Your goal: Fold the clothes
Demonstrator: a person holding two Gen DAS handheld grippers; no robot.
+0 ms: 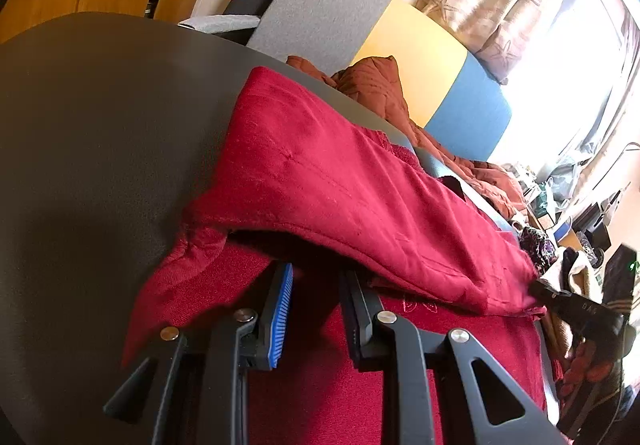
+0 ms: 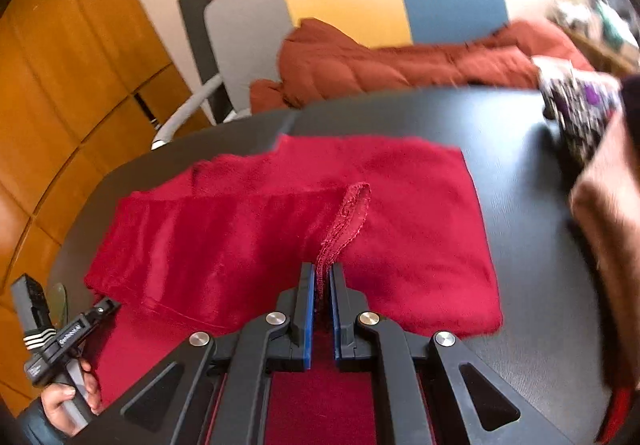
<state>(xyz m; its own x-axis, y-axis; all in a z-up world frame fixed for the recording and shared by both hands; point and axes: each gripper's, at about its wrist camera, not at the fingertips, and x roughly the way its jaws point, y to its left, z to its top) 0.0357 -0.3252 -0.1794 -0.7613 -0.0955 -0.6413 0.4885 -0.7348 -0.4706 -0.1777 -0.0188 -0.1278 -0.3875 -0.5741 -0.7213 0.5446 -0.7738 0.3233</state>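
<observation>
A: What was seen from the left wrist?
B: The left gripper (image 1: 316, 277) was parted under a lifted fold of the red garment (image 1: 320, 173).

A: And the right wrist?
B: The right gripper (image 2: 321, 285) was clamped on the hem, the garment spread on the black table (image 2: 520, 181).

Red garment (image 1: 320, 181) draped over open left claw (image 1: 316, 285)

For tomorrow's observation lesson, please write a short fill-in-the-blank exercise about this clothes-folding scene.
1. The garment being folded is ____ in colour.
2. The right tool is shut on the garment's stitched ____.
3. The garment lies on a ____ table.
4. The left tool's fingers stand ____, with cloth draped over them.

Missing words: red; hem; black; apart
</observation>
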